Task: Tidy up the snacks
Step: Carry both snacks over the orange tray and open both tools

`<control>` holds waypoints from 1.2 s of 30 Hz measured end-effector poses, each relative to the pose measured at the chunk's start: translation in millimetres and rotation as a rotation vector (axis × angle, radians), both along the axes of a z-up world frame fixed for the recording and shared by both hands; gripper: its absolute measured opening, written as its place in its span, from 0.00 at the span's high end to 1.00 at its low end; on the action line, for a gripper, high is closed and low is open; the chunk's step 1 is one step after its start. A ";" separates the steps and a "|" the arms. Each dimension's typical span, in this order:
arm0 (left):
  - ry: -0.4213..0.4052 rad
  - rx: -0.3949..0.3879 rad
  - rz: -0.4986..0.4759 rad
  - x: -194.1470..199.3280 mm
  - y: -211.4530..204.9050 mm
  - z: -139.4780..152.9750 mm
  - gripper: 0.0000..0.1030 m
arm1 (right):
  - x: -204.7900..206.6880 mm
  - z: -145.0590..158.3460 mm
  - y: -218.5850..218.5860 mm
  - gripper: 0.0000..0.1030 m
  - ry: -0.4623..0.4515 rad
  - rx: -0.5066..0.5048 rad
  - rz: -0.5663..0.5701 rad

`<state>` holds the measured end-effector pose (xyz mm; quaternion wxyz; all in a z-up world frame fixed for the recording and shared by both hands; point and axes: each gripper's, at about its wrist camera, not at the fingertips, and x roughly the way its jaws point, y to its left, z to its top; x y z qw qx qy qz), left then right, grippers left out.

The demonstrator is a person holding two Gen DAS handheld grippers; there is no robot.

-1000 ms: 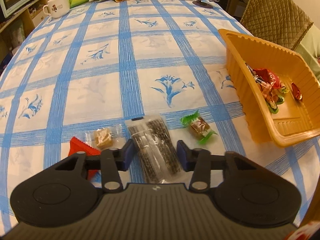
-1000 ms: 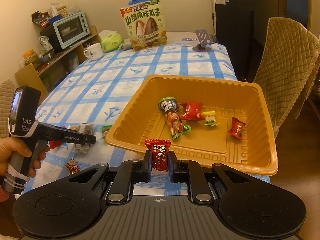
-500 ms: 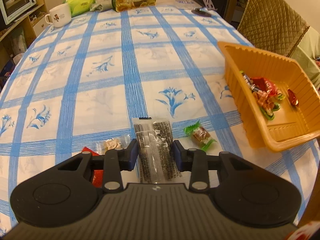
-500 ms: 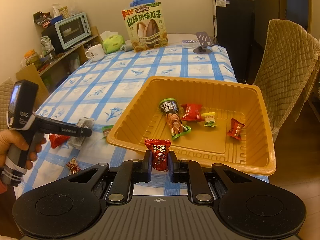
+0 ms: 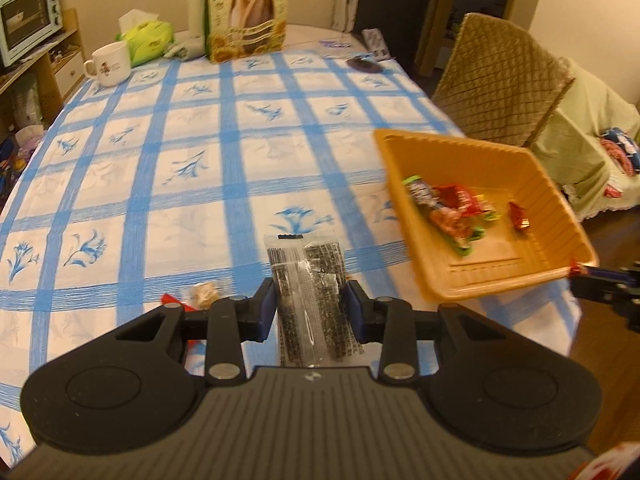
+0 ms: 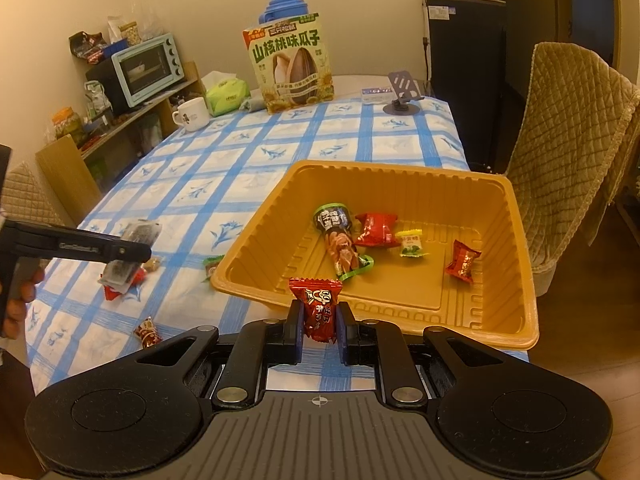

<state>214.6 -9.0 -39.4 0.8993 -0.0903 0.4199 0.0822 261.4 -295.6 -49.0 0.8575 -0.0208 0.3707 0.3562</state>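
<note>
My left gripper (image 5: 310, 304) is shut on a clear packet of dark sticks (image 5: 306, 276) and holds it above the blue-checked tablecloth. From the right wrist view this gripper (image 6: 138, 252) and its packet (image 6: 134, 240) hang left of the orange tray (image 6: 516, 240). My right gripper (image 6: 319, 326) is shut on a red wrapped candy (image 6: 318, 308), just before the tray's near rim. Several wrapped snacks lie in the tray (image 5: 452, 142). A green-wrapped candy (image 6: 212, 266), a red packet (image 6: 116, 290), a small red candy (image 6: 149, 332) and a beige candy (image 5: 204, 294) lie loose on the cloth.
At the far end of the table stand a sunflower-seed box (image 6: 290, 68), a white mug (image 6: 192, 114), a green tissue pack (image 6: 226, 96) and a phone stand (image 6: 402, 92). A quilted chair (image 6: 568, 140) is beside the tray, on the right. A person's hand (image 6: 16, 304) holds the left gripper's handle.
My left gripper's jaws closed in on the clear packet and lifted it off the cloth. The right gripper stayed put with its red candy.
</note>
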 end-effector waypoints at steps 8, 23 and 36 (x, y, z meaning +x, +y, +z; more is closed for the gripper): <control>-0.038 -0.014 -0.092 12.1 -44.3 17.0 0.68 | 4.0 3.9 -21.9 0.84 -0.011 0.017 -0.015; -0.076 -0.032 -0.228 74.6 -125.0 24.0 0.68 | 43.7 10.5 -63.2 0.84 -0.042 0.051 -0.077; -0.023 -0.021 -0.242 130.4 -157.4 0.0 0.68 | 85.6 -4.8 -74.4 0.84 -0.019 0.047 -0.104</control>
